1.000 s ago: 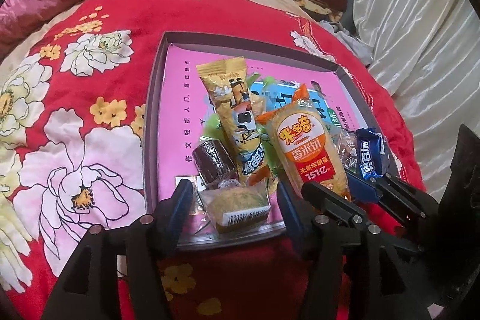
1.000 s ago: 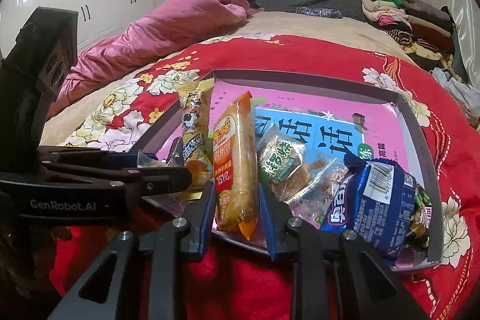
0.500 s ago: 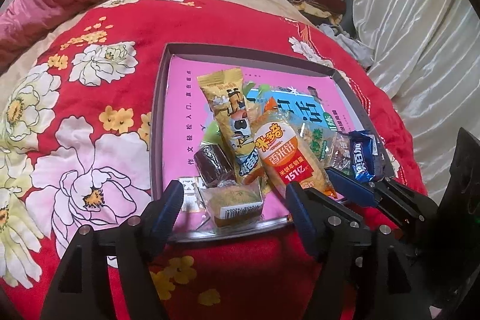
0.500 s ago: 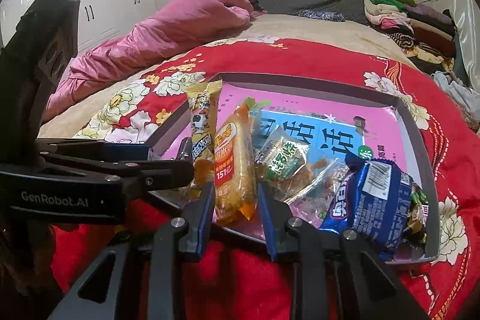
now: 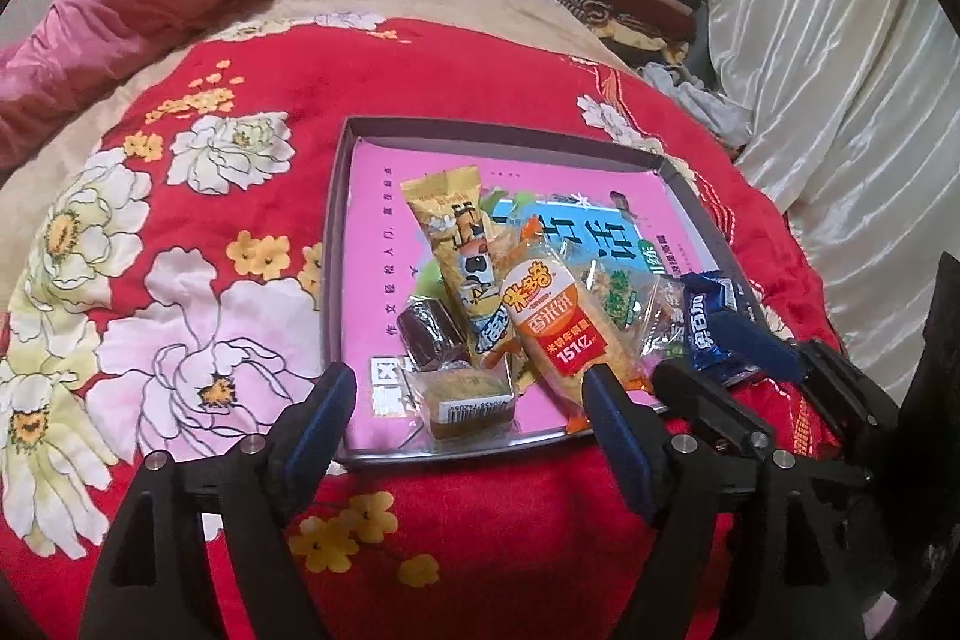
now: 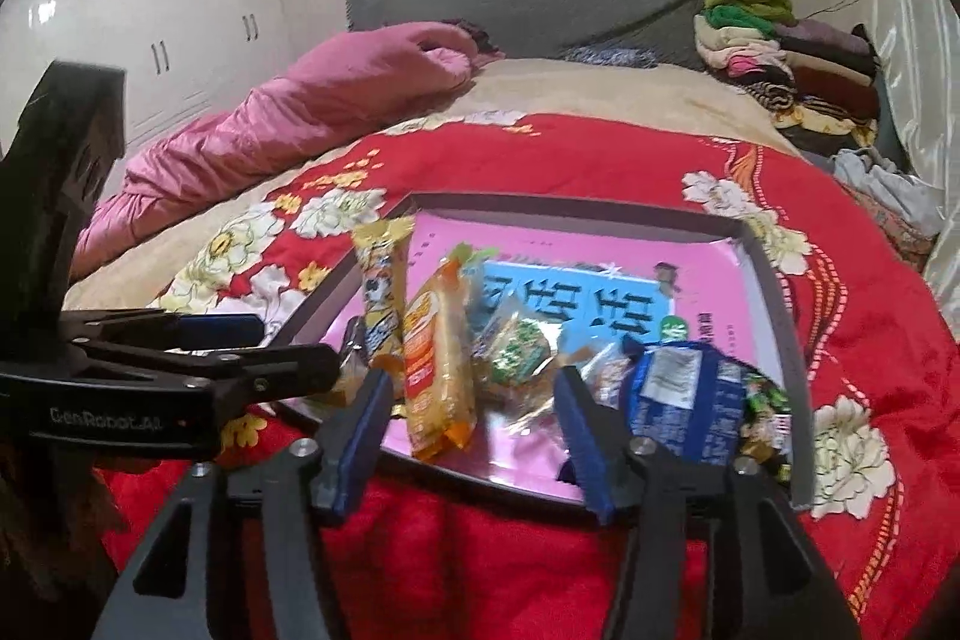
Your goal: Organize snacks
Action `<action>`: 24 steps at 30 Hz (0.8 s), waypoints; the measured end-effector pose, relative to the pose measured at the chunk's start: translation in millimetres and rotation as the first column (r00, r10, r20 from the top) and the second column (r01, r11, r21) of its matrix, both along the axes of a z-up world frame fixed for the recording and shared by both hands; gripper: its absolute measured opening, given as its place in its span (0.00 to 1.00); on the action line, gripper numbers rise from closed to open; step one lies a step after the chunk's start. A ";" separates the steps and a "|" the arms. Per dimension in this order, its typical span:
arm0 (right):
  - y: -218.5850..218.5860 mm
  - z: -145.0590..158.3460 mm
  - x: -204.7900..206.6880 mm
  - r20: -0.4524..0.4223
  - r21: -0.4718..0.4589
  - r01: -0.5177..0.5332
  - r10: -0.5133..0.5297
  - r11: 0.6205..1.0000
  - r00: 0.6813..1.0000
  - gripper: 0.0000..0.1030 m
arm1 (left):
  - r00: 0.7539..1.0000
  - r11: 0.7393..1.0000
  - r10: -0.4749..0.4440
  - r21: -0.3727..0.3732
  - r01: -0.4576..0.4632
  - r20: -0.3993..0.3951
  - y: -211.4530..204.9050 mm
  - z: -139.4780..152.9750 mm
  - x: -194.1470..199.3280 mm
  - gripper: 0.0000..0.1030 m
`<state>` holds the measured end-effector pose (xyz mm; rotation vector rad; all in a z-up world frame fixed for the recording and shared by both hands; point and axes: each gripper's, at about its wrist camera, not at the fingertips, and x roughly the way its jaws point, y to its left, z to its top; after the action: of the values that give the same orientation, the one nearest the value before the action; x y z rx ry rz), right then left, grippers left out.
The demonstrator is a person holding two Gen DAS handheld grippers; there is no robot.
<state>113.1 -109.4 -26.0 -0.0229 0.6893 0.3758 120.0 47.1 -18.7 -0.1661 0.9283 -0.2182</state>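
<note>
A shallow grey tray (image 5: 333, 244) with a pink printed floor lies on the red floral bedspread. In it lie a yellow snack bar (image 5: 462, 250), an orange rice-cracker pack (image 5: 558, 328), a brown wrapped sweet (image 5: 432, 331), a clear-wrapped cake (image 5: 468, 397), small clear packets (image 5: 654, 304) and a blue biscuit pack (image 5: 711, 316). My left gripper (image 5: 465, 415) is open and empty at the tray's near edge, around the cake. My right gripper (image 6: 471, 427) is open and empty just in front of the rice-cracker pack (image 6: 435, 364), with the blue pack (image 6: 678, 400) to its right.
A pink quilt (image 6: 288, 100) lies at the bed's far left. Folded clothes (image 6: 780, 52) are stacked at the far right by the grey headboard (image 6: 528, 4). A shiny white curtain (image 5: 840, 70) hangs on the right. White wardrobes (image 6: 150, 16) stand behind.
Both grippers have pulled back from the tray and risen. My right gripper has opened wide and let go of the rice-cracker pack, which now lies in the tray.
</note>
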 end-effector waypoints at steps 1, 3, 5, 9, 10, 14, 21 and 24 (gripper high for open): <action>-3.3 1.5 -0.9 0.002 0.005 0.013 -0.013 1.000 1.000 0.61 | 1.000 1.000 0.002 0.006 -0.002 0.002 -0.3 0.9 -1.1 0.77; -8.0 2.8 -0.6 -0.002 0.010 0.031 -0.031 0.999 1.000 0.62 | 1.000 1.000 0.011 0.012 -0.011 0.007 0.9 2.6 -3.5 0.77; -11.7 4.6 -0.5 -0.003 0.006 0.055 -0.055 0.998 0.998 0.64 | 1.000 1.000 0.018 0.014 -0.018 0.009 2.5 3.8 -5.4 0.77; -20.8 7.9 -2.2 0.004 0.001 0.095 -0.095 0.995 0.995 0.68 | 1.000 0.999 0.023 0.025 -0.023 0.016 3.1 7.4 -10.8 0.77; -24.0 9.6 -3.4 0.008 0.006 0.106 -0.106 0.994 0.994 0.70 | 1.000 0.999 0.024 0.027 -0.025 0.019 3.2 8.4 -12.2 0.77; -34.1 15.3 -9.3 0.020 0.015 0.138 -0.138 0.990 0.990 0.75 | 0.999 0.999 0.036 0.035 -0.038 0.031 2.7 12.5 -18.0 0.77; -42.9 20.2 -21.7 0.027 0.006 0.174 -0.174 0.985 0.984 0.86 | 0.998 0.996 0.055 0.071 -0.057 0.033 -2.6 13.7 -32.1 0.77; -44.8 19.5 -28.6 0.019 -0.009 0.180 -0.180 0.984 0.984 0.87 | 0.998 0.995 0.060 0.082 -0.063 0.031 -4.8 12.8 -38.6 0.77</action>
<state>84.5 -154.2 -6.5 0.0259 0.6702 0.1981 81.4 42.3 -5.9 -0.1142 0.9009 -0.1242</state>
